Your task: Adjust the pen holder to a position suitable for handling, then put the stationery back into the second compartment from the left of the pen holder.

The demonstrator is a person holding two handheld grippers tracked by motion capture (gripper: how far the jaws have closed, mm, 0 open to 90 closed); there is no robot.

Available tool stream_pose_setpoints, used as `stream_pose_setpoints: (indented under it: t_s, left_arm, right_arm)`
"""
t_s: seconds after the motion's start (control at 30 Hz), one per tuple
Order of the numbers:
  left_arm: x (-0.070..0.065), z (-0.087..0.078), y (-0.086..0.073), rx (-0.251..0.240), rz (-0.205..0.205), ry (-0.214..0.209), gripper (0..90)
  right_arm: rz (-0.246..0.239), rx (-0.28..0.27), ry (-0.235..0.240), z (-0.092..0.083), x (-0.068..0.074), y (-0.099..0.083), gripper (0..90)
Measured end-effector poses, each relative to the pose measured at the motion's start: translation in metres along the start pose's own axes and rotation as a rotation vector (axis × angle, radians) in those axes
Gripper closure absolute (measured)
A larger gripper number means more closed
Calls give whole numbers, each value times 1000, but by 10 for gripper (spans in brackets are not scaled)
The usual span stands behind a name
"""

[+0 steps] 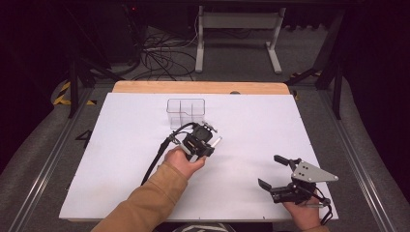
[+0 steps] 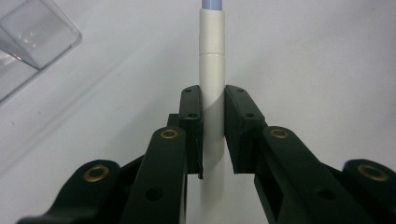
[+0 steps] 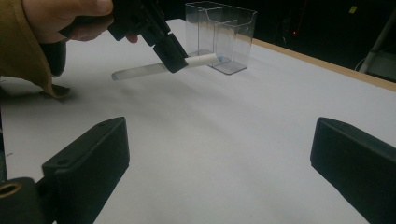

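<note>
The right gripper (image 1: 273,171) sits by the white tabletop's (image 1: 121,145) near right corner, jaws spread wide and empty. The left gripper (image 2: 213,107) clamps a white cylindrical marker with a pale blue end (image 2: 211,56) above the middle, near a clear plastic compartmented box (image 1: 186,112) toward the far edge.

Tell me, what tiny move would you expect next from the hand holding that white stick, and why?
Probably a short carry forward toward the clear divided container. The left gripper is shut on the white pen-like stick, held just above the white table, and the container stands close ahead of it. The right gripper waits open, apart from both.
</note>
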State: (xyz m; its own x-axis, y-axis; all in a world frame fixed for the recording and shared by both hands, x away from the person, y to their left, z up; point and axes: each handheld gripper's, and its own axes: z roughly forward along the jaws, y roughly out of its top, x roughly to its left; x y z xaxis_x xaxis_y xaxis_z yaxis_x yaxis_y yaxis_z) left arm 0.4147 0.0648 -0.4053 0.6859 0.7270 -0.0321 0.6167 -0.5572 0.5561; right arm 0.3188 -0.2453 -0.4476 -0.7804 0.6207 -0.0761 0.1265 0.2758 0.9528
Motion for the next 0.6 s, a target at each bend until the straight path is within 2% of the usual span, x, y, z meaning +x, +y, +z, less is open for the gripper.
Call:
stream_pose_setpoints:
  t_s: [0.23,0.4,0.6]
  left_arm:
    - [-2,-7,-1,-55,12,0,785]
    - [2,-15,-1,-109,9,-12,786]
    - [8,-18,-2,-153,4,4,785]
  right_arm:
    - [2,-3,-1,-1,0,0,50]
    - [-2,-4,0,0,1,0,50]
    - [-2,-4,2,0,0,0,50]
